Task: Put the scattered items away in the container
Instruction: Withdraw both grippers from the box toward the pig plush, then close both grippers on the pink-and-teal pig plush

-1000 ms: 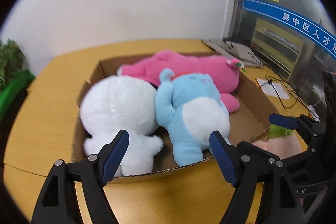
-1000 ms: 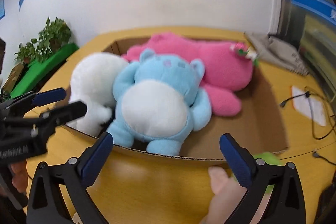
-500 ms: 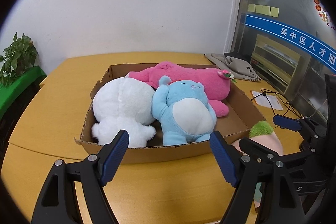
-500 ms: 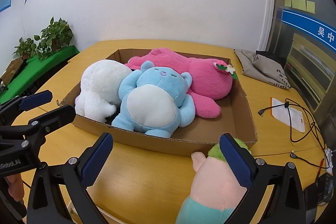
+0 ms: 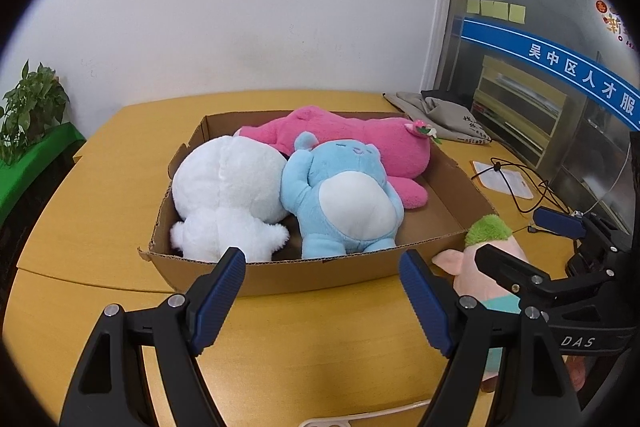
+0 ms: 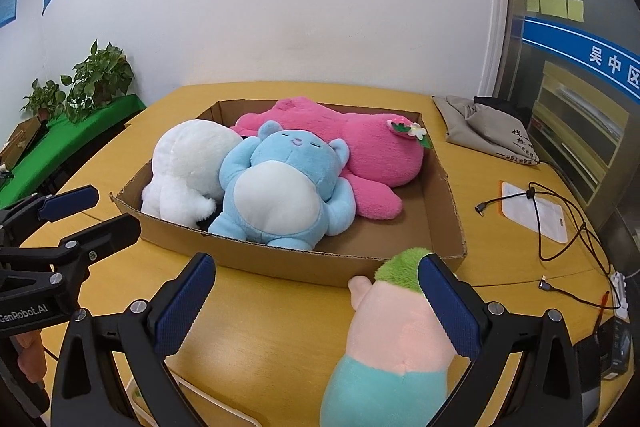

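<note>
An open cardboard box (image 5: 320, 273) (image 6: 448, 195) stands on the yellow table and holds a white plush (image 5: 228, 183) (image 6: 188, 163), a blue plush (image 5: 344, 195) (image 6: 280, 187) and a pink plush (image 5: 360, 139) (image 6: 372, 151). A peach plush with green hair and a teal bottom (image 6: 400, 327) (image 5: 466, 277) lies on the table outside the box's near right corner. My left gripper (image 5: 320, 259) (image 6: 108, 209) is open and empty in front of the box. My right gripper (image 6: 316, 263) (image 5: 520, 237) is open above the peach plush, whose body lies by the right finger.
A grey cloth bag (image 6: 484, 127) lies at the table's far right. Black cables (image 6: 560, 227) and a white card (image 6: 532, 211) lie right of the box. Potted plants (image 6: 96, 79) stand on a green surface to the left. A white cord (image 5: 360, 419) runs along the near edge.
Both grippers have drawn back from the box, which now looks smaller and farther. The peach plush has come fully into the right wrist view. Both grippers have stayed open.
</note>
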A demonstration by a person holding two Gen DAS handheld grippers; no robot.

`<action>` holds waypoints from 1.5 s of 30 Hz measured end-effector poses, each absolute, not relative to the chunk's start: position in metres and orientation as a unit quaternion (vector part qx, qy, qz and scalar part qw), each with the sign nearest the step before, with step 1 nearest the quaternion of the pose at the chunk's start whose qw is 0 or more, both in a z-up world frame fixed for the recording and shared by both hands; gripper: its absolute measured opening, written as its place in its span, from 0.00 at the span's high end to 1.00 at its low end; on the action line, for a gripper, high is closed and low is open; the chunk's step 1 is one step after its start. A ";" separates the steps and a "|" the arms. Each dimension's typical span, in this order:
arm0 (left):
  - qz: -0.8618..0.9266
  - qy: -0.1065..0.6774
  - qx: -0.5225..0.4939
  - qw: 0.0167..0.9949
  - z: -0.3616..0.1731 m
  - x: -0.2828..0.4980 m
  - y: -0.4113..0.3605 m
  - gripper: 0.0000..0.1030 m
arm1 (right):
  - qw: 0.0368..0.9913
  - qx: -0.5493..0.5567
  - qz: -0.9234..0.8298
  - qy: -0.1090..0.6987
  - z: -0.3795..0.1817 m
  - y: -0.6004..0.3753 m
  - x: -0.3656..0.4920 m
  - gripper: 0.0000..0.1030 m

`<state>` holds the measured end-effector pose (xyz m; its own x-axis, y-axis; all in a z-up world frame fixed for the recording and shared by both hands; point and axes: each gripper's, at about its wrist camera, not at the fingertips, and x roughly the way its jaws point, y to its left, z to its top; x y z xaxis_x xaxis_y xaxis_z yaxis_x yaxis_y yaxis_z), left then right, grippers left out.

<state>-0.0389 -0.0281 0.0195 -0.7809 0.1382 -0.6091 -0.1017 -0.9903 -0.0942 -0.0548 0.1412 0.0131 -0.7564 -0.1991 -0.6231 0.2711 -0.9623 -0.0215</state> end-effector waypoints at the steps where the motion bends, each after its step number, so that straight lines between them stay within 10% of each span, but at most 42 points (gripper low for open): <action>1: 0.943 -0.032 -0.325 0.062 0.019 -0.038 -0.029 0.23 | 0.124 0.326 -0.935 0.055 0.013 0.142 -0.055 0.00; 31: 0.937 -0.036 -0.338 0.077 0.016 -0.039 -0.019 0.23 | 0.121 0.336 -0.932 0.057 0.005 0.164 -0.047 0.00; 45: 0.922 -0.036 -0.354 0.153 0.013 -0.063 0.024 0.23 | 0.079 0.373 -0.922 -0.069 -0.043 0.254 -0.028 0.00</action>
